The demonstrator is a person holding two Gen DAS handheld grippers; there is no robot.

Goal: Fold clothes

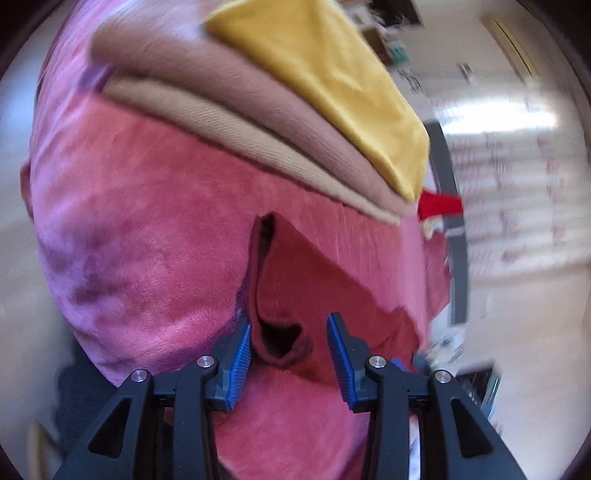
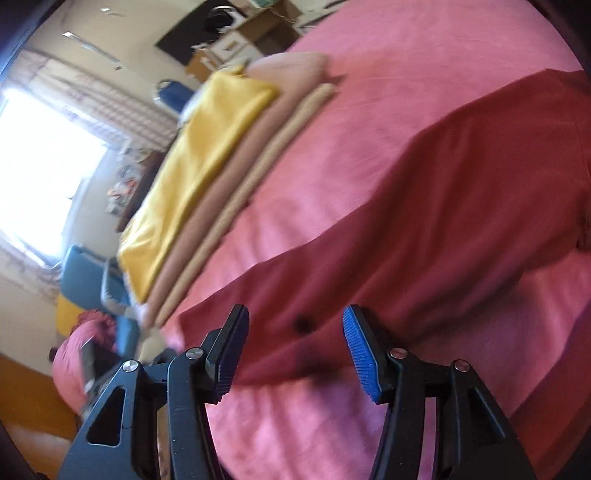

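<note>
A dark red garment (image 2: 443, 206) lies spread on a pink bed cover (image 2: 388, 74). In the left wrist view its cuff or sleeve opening (image 1: 279, 339) sits between the blue pads of my left gripper (image 1: 289, 332), which stands open around it without closing. My right gripper (image 2: 293, 328) is open too, hovering over the garment's near edge with a dark spot (image 2: 303, 324) between its fingers. A folded stack lies beyond: yellow piece (image 1: 332, 85) on top, then dusty pink (image 1: 236, 92) and beige (image 1: 229, 122); the same stack (image 2: 207, 177) shows in the right wrist view.
The pink bed cover (image 1: 129, 229) fills most of both views. A dark grey frame (image 1: 456, 236) and a bright window (image 1: 509, 177) lie to the right. A blue and yellow chair (image 2: 81, 280), boxes (image 2: 258, 26) and a window (image 2: 40, 162) stand beyond the bed.
</note>
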